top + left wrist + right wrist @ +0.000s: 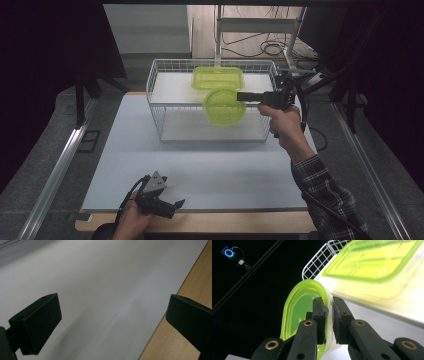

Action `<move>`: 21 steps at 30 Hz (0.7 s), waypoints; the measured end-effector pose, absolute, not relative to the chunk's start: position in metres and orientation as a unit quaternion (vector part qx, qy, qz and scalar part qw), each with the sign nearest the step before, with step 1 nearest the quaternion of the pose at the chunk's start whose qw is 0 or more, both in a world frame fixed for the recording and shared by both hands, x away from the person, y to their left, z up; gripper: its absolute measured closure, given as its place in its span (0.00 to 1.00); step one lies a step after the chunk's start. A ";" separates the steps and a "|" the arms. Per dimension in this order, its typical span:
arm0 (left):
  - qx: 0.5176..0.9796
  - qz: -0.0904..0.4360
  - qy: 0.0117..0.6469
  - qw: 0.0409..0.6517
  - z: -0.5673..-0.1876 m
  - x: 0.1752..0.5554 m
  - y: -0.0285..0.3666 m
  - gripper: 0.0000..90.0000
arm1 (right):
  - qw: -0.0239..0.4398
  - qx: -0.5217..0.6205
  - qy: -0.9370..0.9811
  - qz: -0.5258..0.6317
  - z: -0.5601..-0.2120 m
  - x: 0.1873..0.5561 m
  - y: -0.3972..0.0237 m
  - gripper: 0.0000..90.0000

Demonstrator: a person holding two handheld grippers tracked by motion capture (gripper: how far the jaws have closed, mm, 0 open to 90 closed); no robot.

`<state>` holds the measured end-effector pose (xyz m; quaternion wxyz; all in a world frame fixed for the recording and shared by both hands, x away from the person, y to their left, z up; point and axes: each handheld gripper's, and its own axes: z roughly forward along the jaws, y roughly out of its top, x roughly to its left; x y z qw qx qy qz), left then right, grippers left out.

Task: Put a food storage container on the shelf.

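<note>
Nearest edge of the surface (200,170): the left gripper (167,204) rests low in the person's hand at the white sheet's front border, jaws spread wide apart with nothing between them; the left gripper view shows bare white sheet and a strip of wood edge under them.

Farther in, right side: the right gripper (242,96) is held up in the air at the wire basket's (160,80) right end, jaws clamped on the rim of a round green container (224,107), which hangs tilted over the basket's front part.

Behind it, a rectangular green-lidded container (218,78) lies in the basket, toward the back wall.
</note>
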<state>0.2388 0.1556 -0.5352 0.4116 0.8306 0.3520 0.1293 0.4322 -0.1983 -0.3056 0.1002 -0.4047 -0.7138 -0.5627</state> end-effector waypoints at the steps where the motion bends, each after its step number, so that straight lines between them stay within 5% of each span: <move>1: 0.831 0.129 0.352 0.411 -0.535 0.239 0.156 0.00 | 0.099 -0.405 -0.713 -0.564 -0.303 0.434 -0.198 0.90; 21: 0.830 0.126 0.353 0.413 -0.535 0.238 0.156 0.00 | 0.050 -0.433 -0.685 -0.584 -0.263 0.470 -0.179 0.90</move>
